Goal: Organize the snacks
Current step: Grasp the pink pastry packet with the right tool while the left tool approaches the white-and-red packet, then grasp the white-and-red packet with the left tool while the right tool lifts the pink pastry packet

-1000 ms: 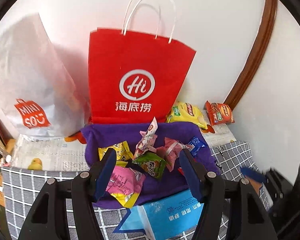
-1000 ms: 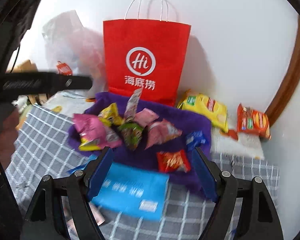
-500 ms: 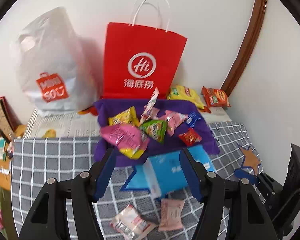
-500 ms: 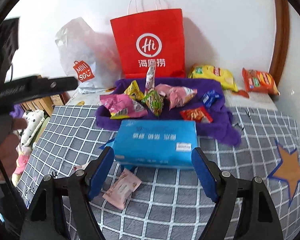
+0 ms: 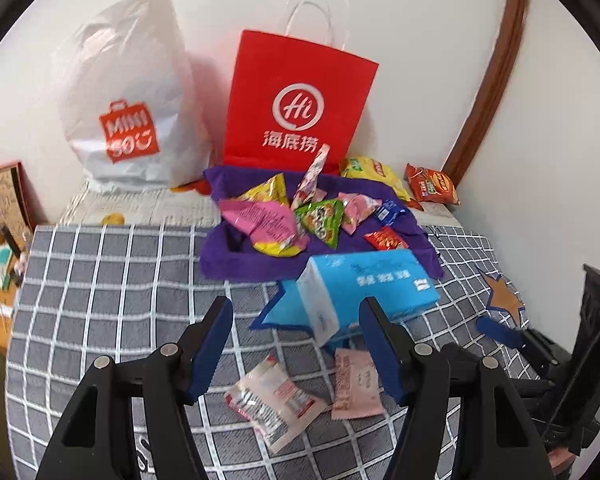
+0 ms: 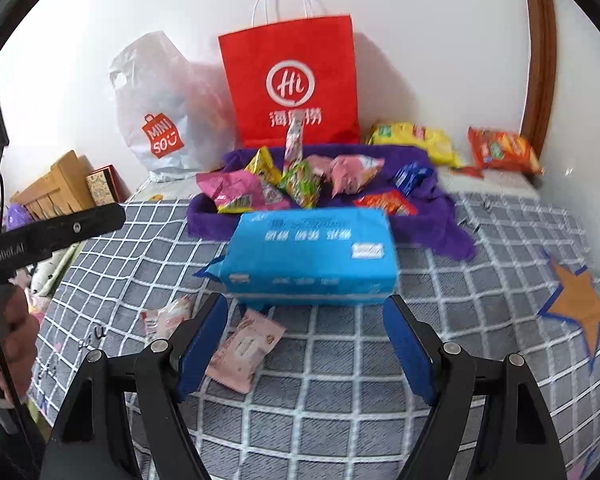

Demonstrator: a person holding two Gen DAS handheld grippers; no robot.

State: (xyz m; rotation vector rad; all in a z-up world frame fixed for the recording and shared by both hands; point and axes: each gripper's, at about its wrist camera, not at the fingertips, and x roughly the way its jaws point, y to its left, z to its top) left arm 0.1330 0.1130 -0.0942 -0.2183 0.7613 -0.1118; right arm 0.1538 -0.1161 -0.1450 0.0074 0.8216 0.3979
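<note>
two pink snack packets between the left gripper, spread apart, right gripper likewise

Both wrist views angled down across grey checked bedcover, close, left-hand from further left, sharing blue tissue pack, red paper bag

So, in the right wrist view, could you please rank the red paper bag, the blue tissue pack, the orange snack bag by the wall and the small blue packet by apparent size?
1. red paper bag
2. blue tissue pack, nearer the camera, so flattered
3. orange snack bag
4. small blue packet
</note>
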